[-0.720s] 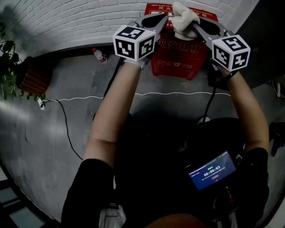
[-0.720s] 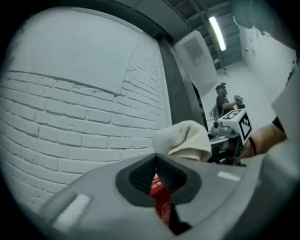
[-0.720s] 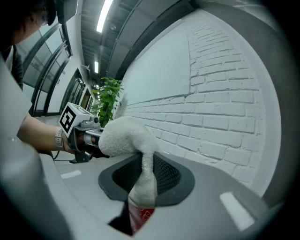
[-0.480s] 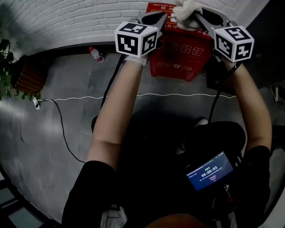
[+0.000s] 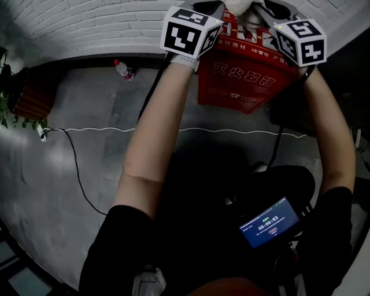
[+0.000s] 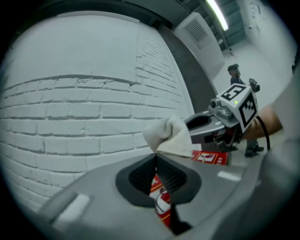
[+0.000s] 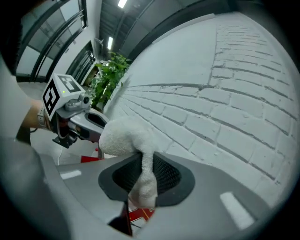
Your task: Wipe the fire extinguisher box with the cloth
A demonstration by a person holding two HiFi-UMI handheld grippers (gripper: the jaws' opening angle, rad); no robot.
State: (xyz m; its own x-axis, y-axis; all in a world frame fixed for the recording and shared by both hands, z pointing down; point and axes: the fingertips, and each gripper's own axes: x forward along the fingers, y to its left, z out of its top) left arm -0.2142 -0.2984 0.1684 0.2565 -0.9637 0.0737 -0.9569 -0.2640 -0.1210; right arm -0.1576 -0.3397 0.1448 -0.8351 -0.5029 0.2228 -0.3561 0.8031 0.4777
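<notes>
The red fire extinguisher box (image 5: 243,69) stands on the floor against the white brick wall, with white print on its sloping front. A white cloth (image 5: 240,7) is bunched above the box's top, at the upper edge of the head view. My left gripper (image 5: 221,6) and right gripper (image 5: 258,7) meet at it from either side. In the right gripper view the cloth (image 7: 123,138) runs down between the shut jaws of the right gripper (image 7: 142,161). In the left gripper view the cloth's corner (image 6: 171,136) ends at the shut tip of the left gripper (image 6: 156,155).
A plastic bottle (image 5: 122,69) lies by the wall's foot at the left. A white cable (image 5: 115,128) crosses the grey floor. A potted plant (image 5: 17,98) stands at the far left. A dark object (image 5: 289,104) sits right of the box. A lit screen (image 5: 269,222) hangs at my waist.
Both grippers have gone forward and up with the cloth, to the top edge of the view. The red box looks bigger and nearer beneath them.
</notes>
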